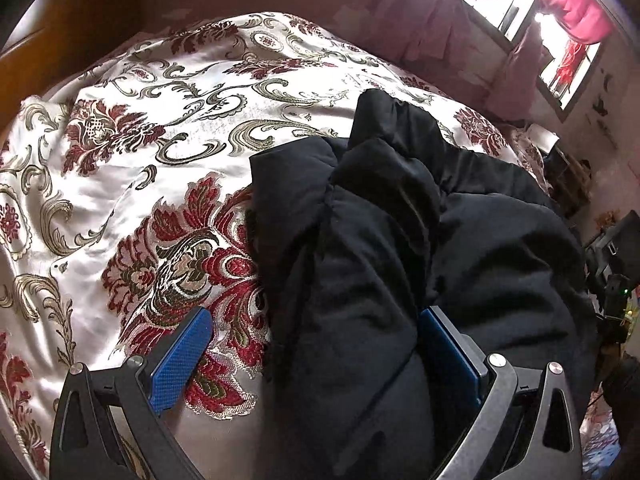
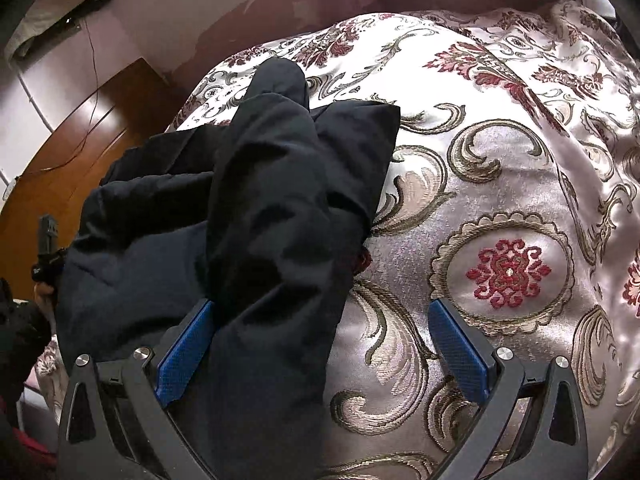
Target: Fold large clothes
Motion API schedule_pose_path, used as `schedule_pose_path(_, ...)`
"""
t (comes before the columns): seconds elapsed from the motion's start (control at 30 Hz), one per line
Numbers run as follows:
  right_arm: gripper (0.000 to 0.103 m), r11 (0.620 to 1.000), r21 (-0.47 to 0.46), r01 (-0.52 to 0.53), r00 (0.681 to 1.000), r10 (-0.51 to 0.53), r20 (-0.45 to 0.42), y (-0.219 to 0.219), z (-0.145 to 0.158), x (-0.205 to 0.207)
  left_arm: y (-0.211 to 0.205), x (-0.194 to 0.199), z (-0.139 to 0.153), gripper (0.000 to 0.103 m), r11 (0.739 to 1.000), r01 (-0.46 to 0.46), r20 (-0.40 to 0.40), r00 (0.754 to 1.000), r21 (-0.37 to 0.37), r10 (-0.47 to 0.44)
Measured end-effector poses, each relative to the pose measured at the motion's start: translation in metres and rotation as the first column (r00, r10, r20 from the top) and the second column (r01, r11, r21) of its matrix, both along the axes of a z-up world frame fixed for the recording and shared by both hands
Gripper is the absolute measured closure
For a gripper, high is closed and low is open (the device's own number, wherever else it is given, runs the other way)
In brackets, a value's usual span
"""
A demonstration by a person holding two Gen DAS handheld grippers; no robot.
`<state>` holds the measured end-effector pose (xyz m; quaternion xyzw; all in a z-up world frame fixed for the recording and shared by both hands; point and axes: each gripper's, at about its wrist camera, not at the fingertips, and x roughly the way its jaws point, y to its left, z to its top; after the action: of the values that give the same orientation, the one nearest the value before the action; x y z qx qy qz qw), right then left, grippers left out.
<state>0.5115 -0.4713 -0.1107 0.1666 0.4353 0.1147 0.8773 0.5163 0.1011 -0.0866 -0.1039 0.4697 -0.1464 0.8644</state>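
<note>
A black padded jacket (image 1: 400,240) lies bunched on a bed, spread over a satin bedspread (image 1: 140,140) woven with red flowers and olive scrolls. In the left wrist view the jacket fills the centre and right of the frame, its quilted folds running from the bottom edge up to a rounded sleeve end near the upper middle. In the right wrist view the same jacket (image 2: 240,208) takes up the left and centre, with one sleeve pointing to the upper middle and a squared corner of cloth jutting right of it.

The left gripper (image 1: 316,356) stands wide apart at the bottom of its frame; a thick fold of the jacket passes between its blue pads (image 1: 180,360), touching the right-hand one, while the left-hand one is over bare bedspread. It is not pinching the cloth.

The right gripper (image 2: 320,356) is likewise spread wide at the bottom of its frame. Jacket cloth lies against its left-hand blue pad (image 2: 184,356) and across part of the gap; its right-hand pad is over the bedspread (image 2: 500,200).

A brown wooden headboard (image 2: 80,152) shows at the left of the right wrist view. A window with red curtains (image 1: 568,12) sits at the upper right of the left wrist view.
</note>
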Motion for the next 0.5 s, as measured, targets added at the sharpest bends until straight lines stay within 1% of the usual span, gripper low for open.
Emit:
schedule_pose_path(0.27, 0.001, 1.0, 0.0, -0.002, 1.0, 0.002, -0.008, -0.0001, 0.0004, -0.0003, 0.0036, 0.0005, -0.0017, 0.0, 1.0, 0.006, -0.003, 1.0, -0.03, -0.006)
schedule_pose_path(0.33, 0.001, 1.0, 0.0, -0.006, 1.0, 0.006, -0.021, 0.0003, 0.0026, -0.007, 0.0049, 0.0015, -0.0031, 0.0, 0.999, 0.007, -0.008, 1.0, -0.038, -0.007)
schedule_pose_path(0.5, 0.001, 1.0, 0.017, -0.006, 0.996, 0.007, -0.088, 0.0008, 0.0066, 0.0029, 0.0069, 0.003, -0.0031, 0.0, 0.998, 0.019, -0.028, 0.999, -0.054, -0.021)
